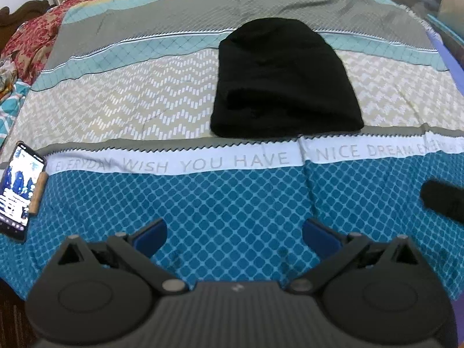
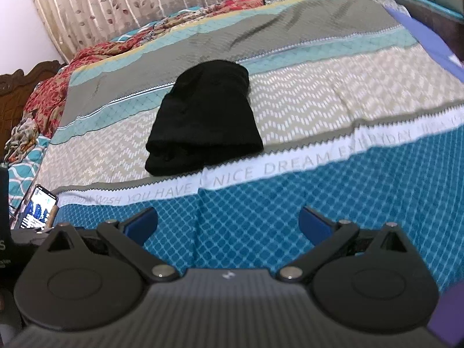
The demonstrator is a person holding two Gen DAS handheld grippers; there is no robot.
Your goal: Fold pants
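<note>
Black pants point(image 1: 282, 81) lie folded into a compact stack on the patterned bedspread point(image 1: 130, 101), mid-bed. In the right wrist view the same pants point(image 2: 204, 121) show layered folds at their near edge. My left gripper point(image 1: 235, 236) hovers open over the blue diamond band, well short of the pants, nothing between its blue pads point(image 1: 150, 236). My right gripper point(image 2: 227, 226) is also open and empty, back from the pants. A dark part of the right gripper point(image 1: 443, 200) shows at the right edge of the left wrist view.
A lit phone point(image 1: 20, 188) lies at the bed's near left corner, also seen as the phone point(image 2: 37, 207) in the right wrist view. Red floral bedding point(image 1: 37, 34) is bunched at the far left. A curtain point(image 2: 130, 3) hangs behind. The bed's right edge point(image 2: 426, 34) is purple-blue.
</note>
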